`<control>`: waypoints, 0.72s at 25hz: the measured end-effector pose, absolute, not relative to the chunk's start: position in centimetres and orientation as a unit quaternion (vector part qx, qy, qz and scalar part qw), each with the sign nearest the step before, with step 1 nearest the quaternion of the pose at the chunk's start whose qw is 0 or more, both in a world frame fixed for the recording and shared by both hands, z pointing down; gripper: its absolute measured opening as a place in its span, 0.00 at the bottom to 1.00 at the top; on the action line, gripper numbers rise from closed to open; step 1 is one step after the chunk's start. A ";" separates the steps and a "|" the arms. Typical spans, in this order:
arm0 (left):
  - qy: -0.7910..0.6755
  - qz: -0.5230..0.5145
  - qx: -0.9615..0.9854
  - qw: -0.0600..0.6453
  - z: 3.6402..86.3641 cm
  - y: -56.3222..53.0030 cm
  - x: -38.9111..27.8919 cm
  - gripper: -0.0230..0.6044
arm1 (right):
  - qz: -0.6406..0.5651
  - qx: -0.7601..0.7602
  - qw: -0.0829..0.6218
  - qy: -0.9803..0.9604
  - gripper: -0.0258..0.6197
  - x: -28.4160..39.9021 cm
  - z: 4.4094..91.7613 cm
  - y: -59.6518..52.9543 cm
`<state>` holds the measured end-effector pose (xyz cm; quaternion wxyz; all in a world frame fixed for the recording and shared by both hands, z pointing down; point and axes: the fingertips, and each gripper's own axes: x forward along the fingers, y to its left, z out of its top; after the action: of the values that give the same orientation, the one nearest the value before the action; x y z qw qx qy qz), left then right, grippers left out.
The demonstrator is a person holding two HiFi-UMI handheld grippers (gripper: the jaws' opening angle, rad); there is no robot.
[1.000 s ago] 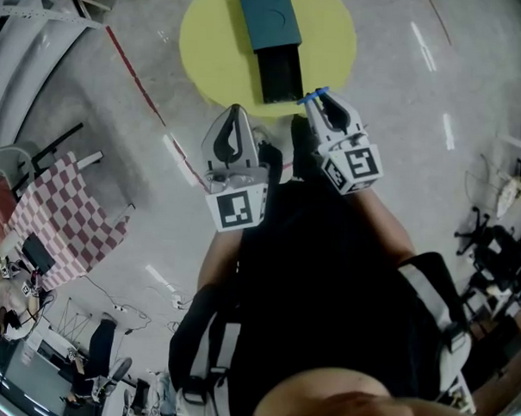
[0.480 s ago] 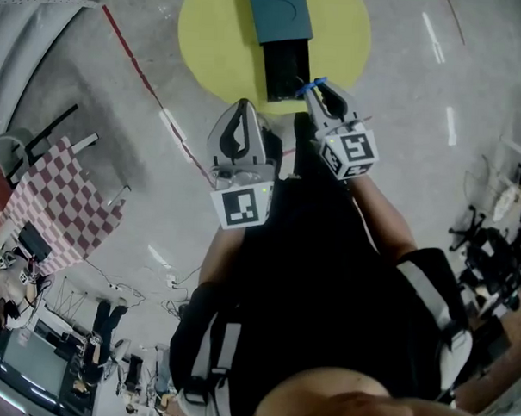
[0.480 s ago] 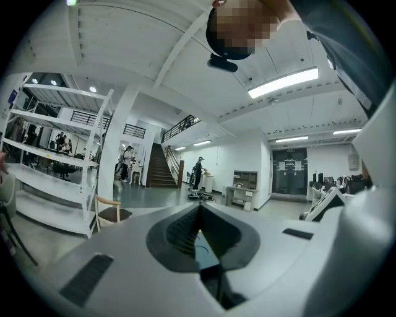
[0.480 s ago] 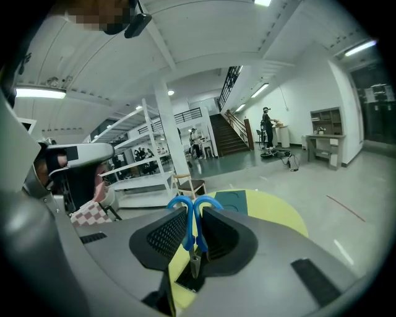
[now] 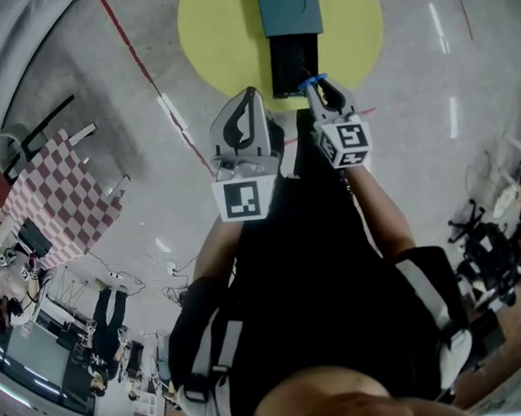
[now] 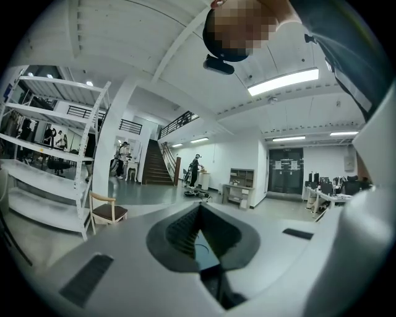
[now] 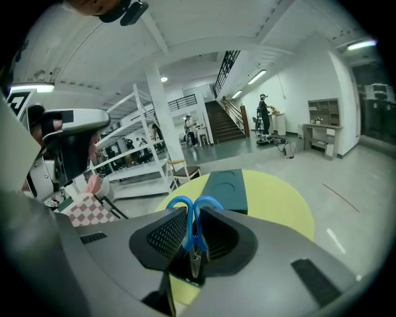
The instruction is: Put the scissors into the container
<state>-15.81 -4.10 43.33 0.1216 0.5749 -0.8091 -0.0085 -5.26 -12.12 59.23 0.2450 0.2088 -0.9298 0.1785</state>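
Note:
On a round yellow table (image 5: 216, 37) lies a teal container (image 5: 289, 7) with a black tray (image 5: 295, 62) drawn out toward me. My right gripper (image 5: 314, 81) is shut on blue-handled scissors (image 5: 311, 78), right at the tray's near end. Its own view shows the blue handle loops (image 7: 179, 208) pinched between the jaws, blades pointing back at the camera, with the teal container (image 7: 226, 188) beyond. My left gripper (image 5: 248, 94) hangs left of it, short of the table edge, jaws closed and empty. The left gripper view (image 6: 199, 209) looks out across the room.
A red-and-white checkered chair (image 5: 58, 211) stands at the left. A red floor line (image 5: 137, 64) runs past the table. White shelving (image 6: 49, 155) and a wooden chair (image 6: 106, 210) stand off to the side. Office chairs (image 5: 487, 247) crowd the right edge.
Both grippers have come closer to the table. The scissors in the right gripper now reach the black tray's near end. The table sits higher in the head view.

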 end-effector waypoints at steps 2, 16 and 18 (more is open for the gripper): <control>-0.808 -0.009 0.576 0.123 43.6 -4.3 -16.1 0.03 | 0.183 0.211 0.254 -0.926 0.16 -5.3 60.4 -12.1; -0.803 -0.012 0.579 0.141 44.9 -4.7 -16.4 0.03 | 0.191 0.211 0.300 -0.911 0.16 -5.0 64.8 -11.5; -0.802 -0.010 0.580 0.140 44.9 -4.8 -16.3 0.03 | 0.191 0.209 0.303 -0.910 0.16 -5.0 65.1 -11.4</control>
<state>-16.33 -4.75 44.90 0.1397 0.5804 -0.8022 -0.0101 -5.02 -11.42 65.14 0.3027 0.2089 -0.9102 0.1905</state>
